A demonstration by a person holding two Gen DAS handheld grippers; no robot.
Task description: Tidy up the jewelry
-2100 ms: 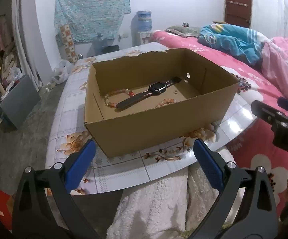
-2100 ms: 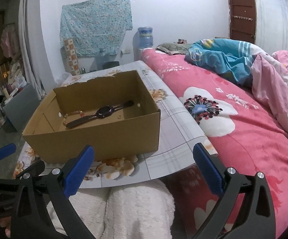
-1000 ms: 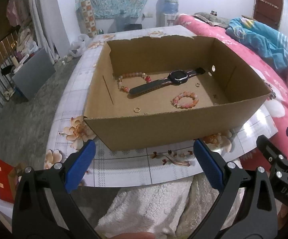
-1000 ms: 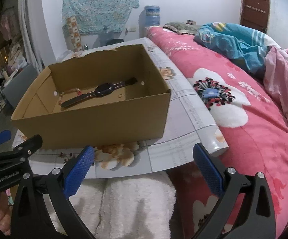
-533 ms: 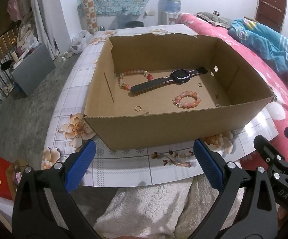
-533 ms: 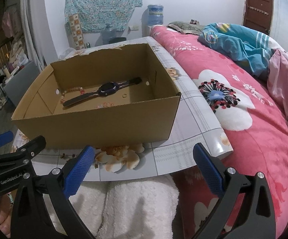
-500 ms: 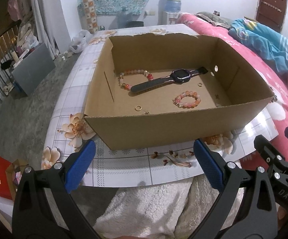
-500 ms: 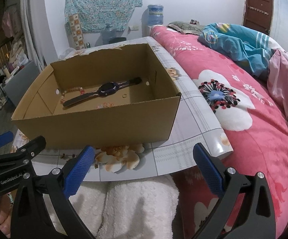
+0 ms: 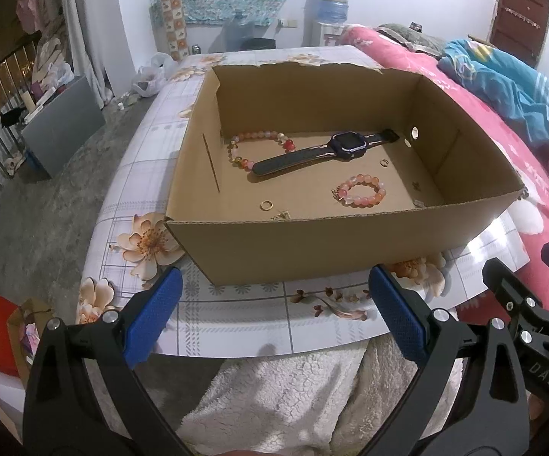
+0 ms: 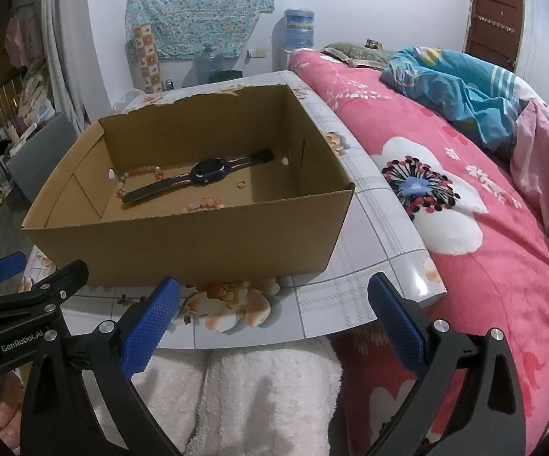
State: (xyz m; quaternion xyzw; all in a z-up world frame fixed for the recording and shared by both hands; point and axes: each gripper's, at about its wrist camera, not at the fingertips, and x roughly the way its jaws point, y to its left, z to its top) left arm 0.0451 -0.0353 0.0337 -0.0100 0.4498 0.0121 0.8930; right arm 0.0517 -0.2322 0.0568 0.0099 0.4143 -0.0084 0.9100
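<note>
Both poised low in frame at near table (image 9: 198, 319) edge, left hand-held gripper (image 9: 274, 313) and right hand-held gripper (image 10: 272, 317) spread wide, empty, presumably for reaching jewelry: watch (image 9: 327, 152), bead bracelet (image 9: 360, 191), beaded strand (image 9: 259, 144), ring (image 9: 266, 205) loose in centre-frame cardboard box (image 9: 312, 247).

Black grippers (image 9: 274, 315), blue-padded jaws

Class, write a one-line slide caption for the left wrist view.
Open left gripper faces a cardboard box holding a watch, two bead bracelets and rings.
</note>
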